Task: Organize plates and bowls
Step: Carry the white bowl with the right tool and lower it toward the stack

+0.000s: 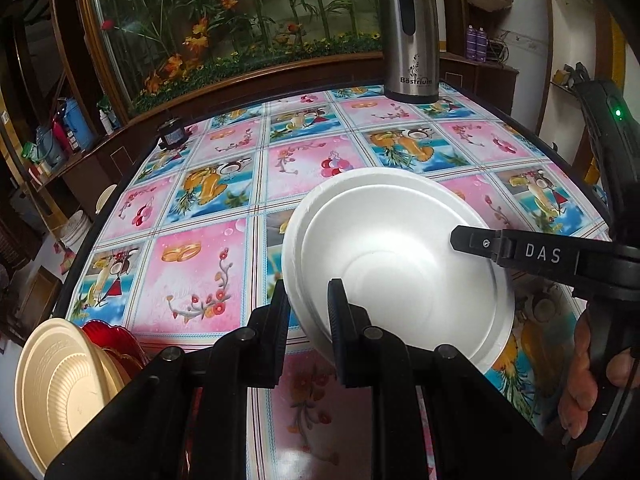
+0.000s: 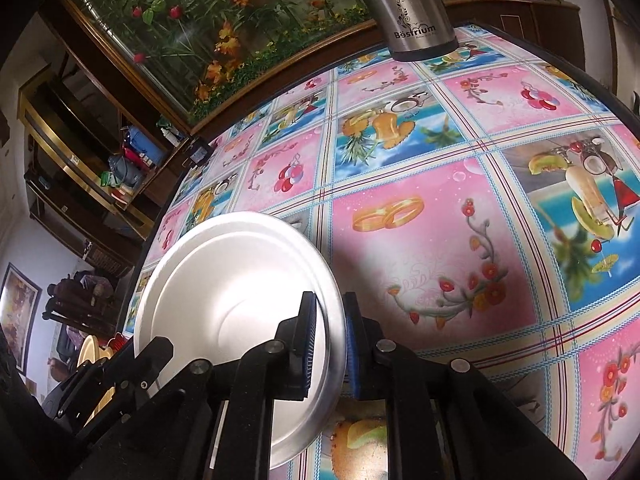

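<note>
Two nested white foam bowls hang tilted over the patterned tablecloth. My left gripper is shut on their near-left rim, one finger inside and one outside. My right gripper reaches in from the right; only its upper finger shows there, lying over the right rim. In the right wrist view the right gripper is shut on the edge of the bowls, blue pads pressing both sides. The left gripper holds the opposite rim at lower left.
A steel thermos jug stands at the table's far edge. Cream plates and a red dish stand stacked at the near left. A small black object sits at the far left corner. A hand grips the right tool.
</note>
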The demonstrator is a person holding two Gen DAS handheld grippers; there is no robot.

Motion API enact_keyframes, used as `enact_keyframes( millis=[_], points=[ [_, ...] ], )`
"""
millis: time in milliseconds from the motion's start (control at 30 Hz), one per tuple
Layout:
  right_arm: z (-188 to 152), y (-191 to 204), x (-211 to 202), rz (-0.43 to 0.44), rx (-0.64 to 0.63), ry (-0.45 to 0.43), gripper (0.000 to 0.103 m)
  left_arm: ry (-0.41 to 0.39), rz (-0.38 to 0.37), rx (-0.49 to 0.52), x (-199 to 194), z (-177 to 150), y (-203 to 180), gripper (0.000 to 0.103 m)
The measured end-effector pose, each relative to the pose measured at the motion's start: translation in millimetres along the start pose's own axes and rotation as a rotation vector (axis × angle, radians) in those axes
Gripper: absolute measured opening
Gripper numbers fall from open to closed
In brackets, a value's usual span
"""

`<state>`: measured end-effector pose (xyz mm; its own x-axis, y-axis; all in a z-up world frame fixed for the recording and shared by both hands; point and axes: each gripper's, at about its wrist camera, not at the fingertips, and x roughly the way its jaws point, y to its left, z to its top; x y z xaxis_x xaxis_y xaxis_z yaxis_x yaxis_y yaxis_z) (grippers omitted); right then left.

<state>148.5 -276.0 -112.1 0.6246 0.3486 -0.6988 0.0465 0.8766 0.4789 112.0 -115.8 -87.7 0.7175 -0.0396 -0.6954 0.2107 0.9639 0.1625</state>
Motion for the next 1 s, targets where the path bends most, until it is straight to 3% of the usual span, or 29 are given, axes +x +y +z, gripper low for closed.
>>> enact_keyframes(
  millis=[300,533,733,1000],
  points=[
    [0,-1,-1,0.021,0.014,0.0,0.013,-0.009,-0.001,-0.007,-5,1,2,0.016],
    [-4,22,-19,0.134,0.02,-0.022,0.013,-0.089,0.026,-0.065,-58,2,40,0.016],
    [-17,98,-42,0.287,-0.064,-0.042,0.012,-0.158,0.107,-0.177,-111,-18,104,0.017],
    [-61,194,-28,0.333,-0.215,-0.019,0.012,-0.091,0.207,-0.304,-123,-66,178,0.017]
  ],
)
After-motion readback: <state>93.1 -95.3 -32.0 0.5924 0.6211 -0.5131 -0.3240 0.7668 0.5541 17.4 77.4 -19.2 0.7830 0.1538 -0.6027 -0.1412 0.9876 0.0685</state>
